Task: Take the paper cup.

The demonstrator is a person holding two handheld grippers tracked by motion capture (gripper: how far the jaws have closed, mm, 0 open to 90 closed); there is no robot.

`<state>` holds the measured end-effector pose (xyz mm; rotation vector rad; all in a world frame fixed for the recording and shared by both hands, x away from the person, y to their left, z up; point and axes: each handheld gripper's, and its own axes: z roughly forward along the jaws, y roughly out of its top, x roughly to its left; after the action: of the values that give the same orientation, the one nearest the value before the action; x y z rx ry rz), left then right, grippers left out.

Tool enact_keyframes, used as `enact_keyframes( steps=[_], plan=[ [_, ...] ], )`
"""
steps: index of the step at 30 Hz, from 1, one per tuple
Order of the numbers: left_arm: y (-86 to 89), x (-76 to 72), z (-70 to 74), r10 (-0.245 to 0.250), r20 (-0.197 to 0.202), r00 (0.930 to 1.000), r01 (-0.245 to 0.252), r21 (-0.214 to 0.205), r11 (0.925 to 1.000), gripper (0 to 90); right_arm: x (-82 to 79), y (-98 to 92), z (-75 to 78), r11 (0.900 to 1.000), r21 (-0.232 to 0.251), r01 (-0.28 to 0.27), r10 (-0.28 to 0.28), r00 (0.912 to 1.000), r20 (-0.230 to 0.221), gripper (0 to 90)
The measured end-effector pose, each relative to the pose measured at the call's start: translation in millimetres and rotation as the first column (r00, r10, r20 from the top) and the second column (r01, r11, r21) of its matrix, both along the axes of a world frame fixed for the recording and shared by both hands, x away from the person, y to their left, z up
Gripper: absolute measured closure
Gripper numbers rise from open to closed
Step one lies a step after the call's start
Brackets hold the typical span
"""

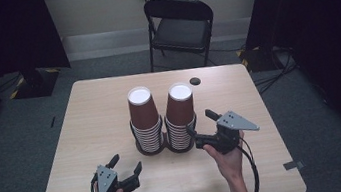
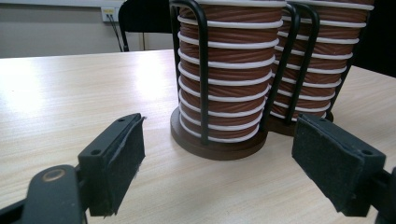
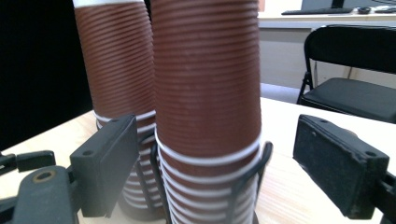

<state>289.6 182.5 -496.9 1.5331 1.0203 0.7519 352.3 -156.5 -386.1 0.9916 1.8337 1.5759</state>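
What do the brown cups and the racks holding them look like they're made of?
Cups: likely paper, matte, with a ribbed brown sleeve and white rolled rims. Racks: thin black rods, probably coated metal wire with a slight sheen, on round dark brown bases, perhaps wood.

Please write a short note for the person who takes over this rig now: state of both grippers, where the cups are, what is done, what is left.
Left gripper: open, empty, low over the table's near edge, facing the left cup stack.
Right gripper: open, nothing held; its jaws stand on either side of the right cup stack without pressing it.
Both stacks stand upside down in black wire holders, side by side at mid-table.
Done: cannot tell from this moment.
Left: probably take the top cup of the right stack; no cup has been lifted off.
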Motion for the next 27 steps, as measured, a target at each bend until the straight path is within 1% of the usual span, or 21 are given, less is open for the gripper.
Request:
enact_keyframes(
  steps=[1,2,3,4,5,8,10,12,14,18,19,24,27],
  plan=[
    [0.3,0.0,0.0,-0.001,0.001,1.0000,0.001,-0.001,1.0000,16.9,3.3,2.1,3.6,0.9999,0.007,-0.008,0.008,1.0000,0.002,13.8],
    [0.3,0.0,0.0,-0.001,0.001,1.0000,0.001,-0.001,1.0000,16.9,3.3,2.1,3.6,0.9999,0.007,-0.008,0.008,1.0000,0.002,13.8],
    [0.4,0.1,0.0,-0.001,0.000,1.0000,0.001,0.000,1.0000,16.9,6.1,3.7,7.9,0.9997,0.015,-0.018,0.017,0.9998,0.006,13.7],
    [0.4,0.1,0.0,-0.001,0.000,1.0000,0.001,0.000,1.0000,16.9,6.1,3.7,7.9,0.9997,0.015,-0.018,0.017,0.9998,0.006,13.7],
    [0.0,0.2,0.0,0.002,-0.004,1.0000,-0.002,-0.004,1.0000,16.9,9.7,5.0,12.5,0.9993,0.020,-0.031,0.031,0.9995,0.005,13.8],
    [0.4,0.1,0.0,0.003,-0.003,1.0000,-0.003,-0.002,1.0000,16.9,15.6,6.0,19.5,0.9983,0.024,-0.053,0.053,0.9986,0.003,13.8],
    [0.7,0.0,0.0,0.003,-0.002,1.0000,-0.003,-0.005,1.0000,16.9,17.6,6.4,21.5,0.9984,0.022,-0.052,0.052,0.9987,0.005,13.8],
    [0.5,0.1,0.0,0.003,-0.003,1.0000,-0.003,-0.004,1.0000,16.9,23.1,7.9,25.4,0.9978,0.027,-0.060,0.060,0.9982,-0.001,13.8],
    [0.4,0.0,0.0,0.003,0.000,1.0000,-0.003,-0.003,1.0000,16.9,29.5,9.3,27.6,0.9975,0.017,-0.069,0.069,0.9976,-0.002,13.7],
    [0.7,0.0,0.0,0.003,0.000,1.0000,-0.003,-0.007,1.0000,16.9,35.2,11.0,29.1,0.9966,0.020,-0.080,0.080,0.9967,-0.011,13.5],
    [0.6,-0.1,-0.1,0.002,0.000,1.0000,-0.002,-0.007,1.0000,16.9,38.1,12.7,29.9,0.9956,0.025,-0.090,0.091,0.9958,-0.009,13.4],
    [0.6,-0.3,-0.1,0.001,0.003,1.0000,-0.001,-0.009,1.0000,16.9,44.5,18.3,32.2,0.9944,0.022,-0.103,0.104,0.9946,-0.010,13.4],
    [0.7,-0.4,-0.2,0.002,0.005,1.0000,-0.002,-0.013,0.9999,16.9,47.4,22.8,33.7,0.9949,0.023,-0.098,0.099,0.9950,-0.015,13.3]
  ],
)
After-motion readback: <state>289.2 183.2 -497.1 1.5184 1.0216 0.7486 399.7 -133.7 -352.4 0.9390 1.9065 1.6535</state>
